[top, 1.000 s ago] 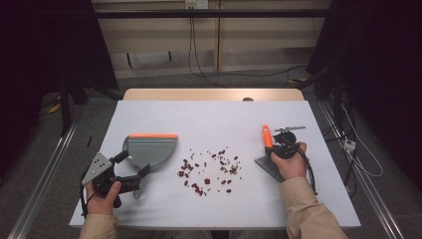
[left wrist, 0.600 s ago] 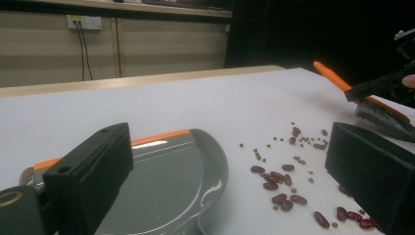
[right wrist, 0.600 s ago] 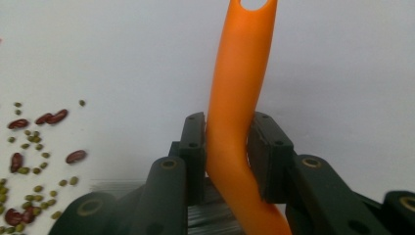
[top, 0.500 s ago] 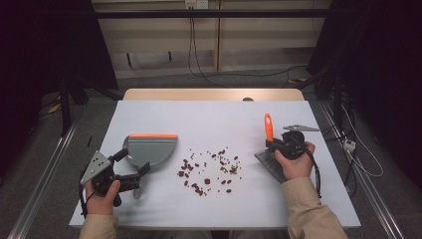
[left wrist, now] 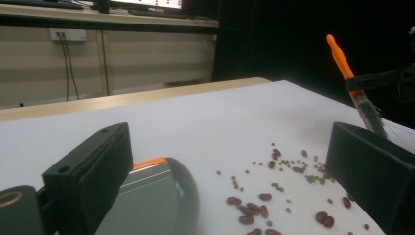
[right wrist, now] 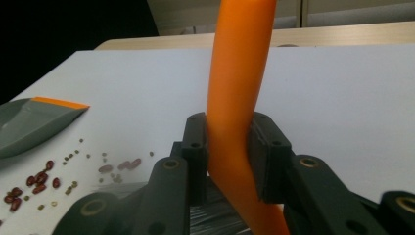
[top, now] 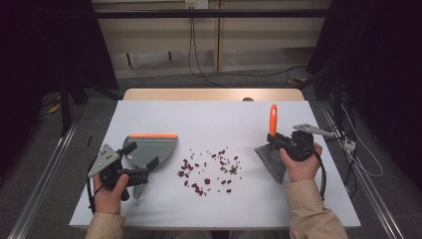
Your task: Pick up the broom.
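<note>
In the right claw (top: 278,141): orange-handled brush (top: 272,119), grey bristles down.

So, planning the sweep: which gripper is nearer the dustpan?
Left. The left gripper sits at the dustpan; the right gripper is across the scattered beans.

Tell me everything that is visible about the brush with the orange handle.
The brush has a smooth orange handle, plastic by its look, and a fan of dark grey bristles. The right gripper is shut on the handle, its jaws pressing both sides. The handle points up and away from the person; the bristles spread at the white table, right of the scattered beans.
</note>
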`<state>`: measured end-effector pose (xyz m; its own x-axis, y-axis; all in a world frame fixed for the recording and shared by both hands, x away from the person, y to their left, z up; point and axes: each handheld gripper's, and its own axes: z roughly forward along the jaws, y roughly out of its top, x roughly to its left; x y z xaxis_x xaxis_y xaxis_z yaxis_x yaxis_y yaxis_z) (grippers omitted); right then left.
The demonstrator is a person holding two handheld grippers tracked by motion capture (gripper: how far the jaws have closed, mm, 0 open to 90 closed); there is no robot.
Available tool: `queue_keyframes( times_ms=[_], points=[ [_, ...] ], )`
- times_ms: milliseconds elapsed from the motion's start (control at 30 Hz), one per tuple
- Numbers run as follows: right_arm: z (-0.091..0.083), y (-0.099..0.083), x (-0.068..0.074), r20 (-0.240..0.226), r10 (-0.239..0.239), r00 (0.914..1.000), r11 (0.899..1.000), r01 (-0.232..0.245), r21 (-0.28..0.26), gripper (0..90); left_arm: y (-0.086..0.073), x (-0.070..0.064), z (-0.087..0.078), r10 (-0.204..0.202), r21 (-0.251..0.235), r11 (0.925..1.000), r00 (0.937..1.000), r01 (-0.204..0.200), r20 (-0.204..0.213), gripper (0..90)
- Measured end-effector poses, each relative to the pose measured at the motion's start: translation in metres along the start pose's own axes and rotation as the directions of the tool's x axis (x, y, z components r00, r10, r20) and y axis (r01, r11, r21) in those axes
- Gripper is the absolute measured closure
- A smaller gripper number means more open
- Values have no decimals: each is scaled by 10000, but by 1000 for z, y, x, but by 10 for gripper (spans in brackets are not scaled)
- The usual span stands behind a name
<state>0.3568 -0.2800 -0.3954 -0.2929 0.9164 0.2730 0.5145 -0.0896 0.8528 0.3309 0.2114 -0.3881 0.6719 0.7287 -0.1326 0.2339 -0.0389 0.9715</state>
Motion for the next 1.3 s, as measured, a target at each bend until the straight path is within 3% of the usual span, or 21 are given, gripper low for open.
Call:
queue_keyframes(
  times_ms=[200,567,767,867,967,1133,1300],
  points=[
    [-10,5,3,-398,188,9990,9977,-214,-650,717,7,-16,19,225,93,9997,9985,-230,505,36],
    [-12,13,16,-857,-2,9963,9947,-86,-1021,718,10,-31,42,196,320,9992,9933,-234,1141,38],
    [-10,20,28,-1067,-128,9942,9921,-6,-1251,718,9,-39,59,200,521,9982,9854,-292,1689,41],
    [-9,23,33,-1113,-166,9936,9897,5,-1432,718,8,-44,67,194,623,9976,9843,-308,1757,47],
    [-6,25,38,-1216,-141,9925,9886,-44,-1507,718,8,-50,74,298,650,9969,9774,-443,2095,48],
    [-2,30,48,-1348,-187,9907,9861,-40,-1662,718,8,-60,84,438,570,9967,9743,-578,2211,47],
    [3,34,63,-1452,-394,9886,9843,134,-1761,718,9,-65,94,265,574,9975,9690,-418,2456,58]
  ],
)
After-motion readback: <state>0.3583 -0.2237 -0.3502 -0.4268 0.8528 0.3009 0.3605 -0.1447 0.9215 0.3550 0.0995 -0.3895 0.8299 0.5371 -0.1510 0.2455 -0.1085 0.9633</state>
